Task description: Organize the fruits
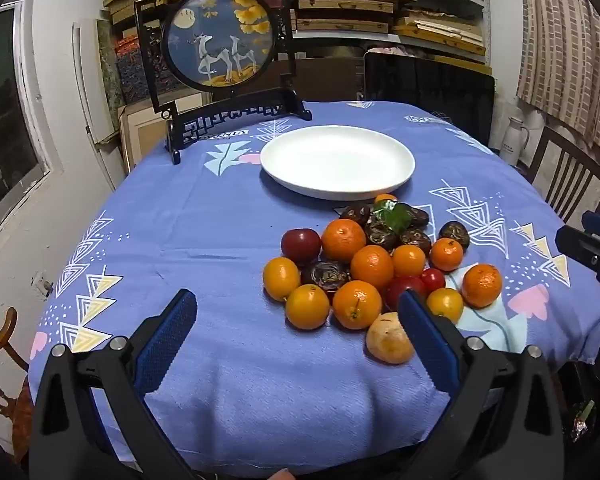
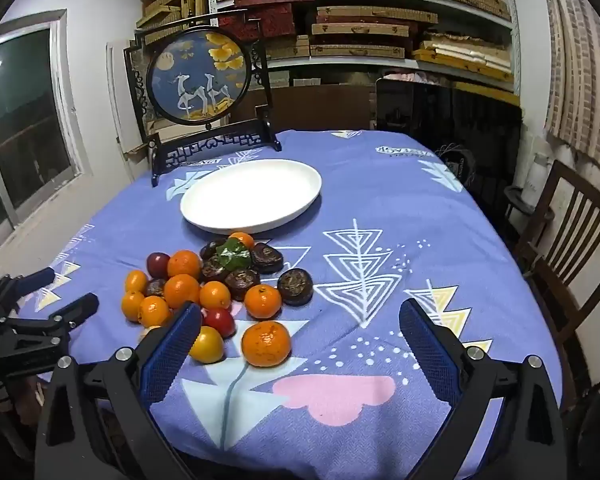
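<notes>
— Many fruits [image 1: 374,268] sit heaped on the blue tablecloth [image 1: 204,232], centre-right of the left wrist view, just below the white plate [image 1: 337,162], which holds nothing yet.

— How would they handle?

— Likely light. The mandarins [image 1: 343,239] look round, smooth-skinned and a little yielding, so I'd pinch one across its widest part with mild pressure. The red plums [image 1: 301,247] may be slicker. The dark wrinkled fruits [image 1: 380,234] look rougher and squatter, easier to hold by their sides.

— Any long axis to mind?

— Hardly; most are near-spherical. The front mandarin [image 1: 357,304] shows its stem towards the camera, and the pale fruit [image 1: 389,339] nearest the lower edge is slightly oval, lying roughly along the frame's diagonal.

— And the tools?

— The left gripper [image 1: 296,308] has its jaws wide apart and holds nothing, with its right pad beside the pale fruit. The right gripper [image 2: 300,320] is likewise spread and empty; the lone mandarin [image 2: 266,343] lies between its pads, ahead of them.

— First pick?

— Probably that loose one.
</notes>
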